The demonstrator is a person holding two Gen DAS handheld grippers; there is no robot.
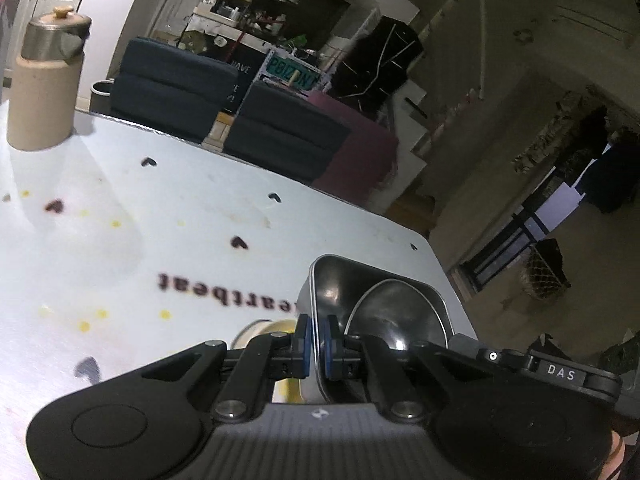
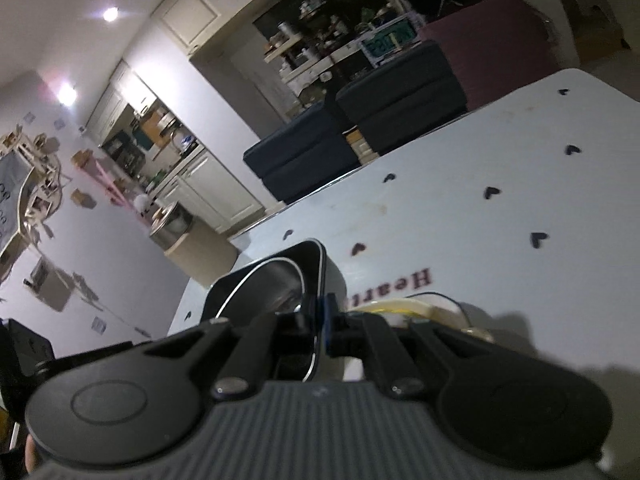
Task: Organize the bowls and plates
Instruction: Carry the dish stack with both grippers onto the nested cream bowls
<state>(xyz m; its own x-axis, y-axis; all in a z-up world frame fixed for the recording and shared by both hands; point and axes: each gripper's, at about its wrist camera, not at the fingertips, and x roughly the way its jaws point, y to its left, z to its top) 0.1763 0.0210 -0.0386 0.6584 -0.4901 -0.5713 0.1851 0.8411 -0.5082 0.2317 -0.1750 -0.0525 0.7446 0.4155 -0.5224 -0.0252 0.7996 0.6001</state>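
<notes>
Two grippers carry one load here: my left gripper (image 1: 316,344) is clamped on one wall of a square steel tray (image 1: 384,276), and my right gripper (image 2: 320,320) is pinched on the opposite wall of that same tray, each with a blue pad on either side of the thin rim. Inside the tray lies a round steel bowl (image 1: 394,312), leaning against its wall, so it is free to slide. The tray appears to be held just above the white desk (image 1: 180,216) with the heart print, and beside the tray, on the side away from the desk's edge, sits a pale yellow-rimmed dish (image 1: 276,326), only partly in view. A beige jug (image 1: 44,80) with a metal lid stands well apart from the tray, toward the far corner of the desk. I judge the step in hand to be carrying the tray across to wherever the stack goes. To do it well, I want both hands to travel at the same pace and the same height, since any difference twists the rim in the pads. I keep the tray level so the bowl stays put, avoid sudden stops, and pass clear of the yellow dish before lowering.
</notes>
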